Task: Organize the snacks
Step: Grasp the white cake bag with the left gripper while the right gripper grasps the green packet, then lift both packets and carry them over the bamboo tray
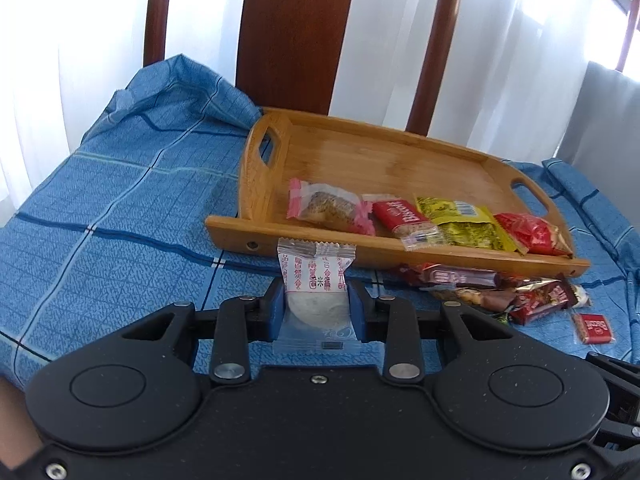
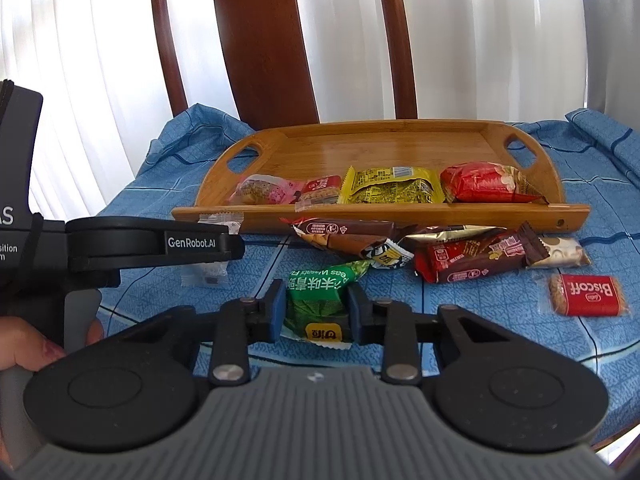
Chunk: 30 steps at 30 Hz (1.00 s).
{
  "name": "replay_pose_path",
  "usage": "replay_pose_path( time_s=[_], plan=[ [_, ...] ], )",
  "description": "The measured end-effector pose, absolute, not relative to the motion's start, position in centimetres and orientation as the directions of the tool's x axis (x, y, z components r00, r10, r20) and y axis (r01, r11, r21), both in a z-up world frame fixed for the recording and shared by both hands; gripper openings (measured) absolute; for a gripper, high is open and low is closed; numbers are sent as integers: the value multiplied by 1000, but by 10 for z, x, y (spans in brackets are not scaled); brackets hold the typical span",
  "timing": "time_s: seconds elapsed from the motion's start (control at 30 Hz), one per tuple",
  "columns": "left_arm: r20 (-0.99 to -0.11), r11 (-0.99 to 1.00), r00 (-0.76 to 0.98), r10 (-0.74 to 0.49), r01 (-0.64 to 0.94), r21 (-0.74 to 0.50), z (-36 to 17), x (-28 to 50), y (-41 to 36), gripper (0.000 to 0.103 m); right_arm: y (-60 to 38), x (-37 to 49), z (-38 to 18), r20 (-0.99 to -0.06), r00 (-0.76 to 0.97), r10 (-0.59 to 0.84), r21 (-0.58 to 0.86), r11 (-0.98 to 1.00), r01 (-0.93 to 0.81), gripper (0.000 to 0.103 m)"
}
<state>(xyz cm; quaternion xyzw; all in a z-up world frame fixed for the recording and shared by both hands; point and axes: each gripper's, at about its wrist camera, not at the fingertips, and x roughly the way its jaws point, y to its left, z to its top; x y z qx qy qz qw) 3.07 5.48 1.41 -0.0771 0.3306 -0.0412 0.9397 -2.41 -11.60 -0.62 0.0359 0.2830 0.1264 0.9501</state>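
Nearest, at lower centre of the left wrist view: left gripper (image 1: pixel 316 304), blue pads closed on a clear-wrapped white round cake (image 1: pixel 314 300) with red print, held above the blue checked cloth (image 1: pixel 120 208). Likewise at lower centre of the right wrist view: right gripper (image 2: pixel 317 306), clamped on a green wasabi-pea packet (image 2: pixel 320 300), print upside down. At left of that view, left gripper body in profile, hiding most of the white cake; only wrapper ends visible.

Further out, centre right: loose pile on the cloth, just in front of the tray wall, of a brown bar (image 2: pixel 344 234), a red-and-brown bar (image 2: pixel 472 260) and partly buried wrappers hard to separate. Red Biscoff biscuit (image 2: pixel 586 295) lying apart at right.

Beyond, wooden tray (image 2: pixel 380 213), holding along its near wall a pink-edged packet (image 2: pixel 260 190), a small red Biscoff (image 2: pixel 322 188), a yellow packet (image 2: pixel 390 188) and a red packet (image 2: pixel 484 182). Small print unreadable.

Farthest, chair back (image 2: pixel 264 40) and white curtain (image 2: pixel 480 40), upper frame, cut off at top.
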Motion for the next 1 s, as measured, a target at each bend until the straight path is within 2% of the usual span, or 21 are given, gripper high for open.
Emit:
replay_pose_path(
  time_s=[0.33, 0.67, 1.0],
  plan=[
    [-555, 984, 818, -147, 66, -164, 45, 19, 50, 31, -132, -36, 18, -453, 850, 270, 167, 962, -217, 35],
    [-524, 978, 830, -191, 114, -175, 62, 29, 39, 31, -150, -34, 25, -436, 874, 216, 159, 974, -161, 35],
    [-546, 966, 798, -254, 182, -184, 79, 59, 16, 31, -172, -17, 35, -415, 895, 164, 165, 981, -103, 35]
  ],
)
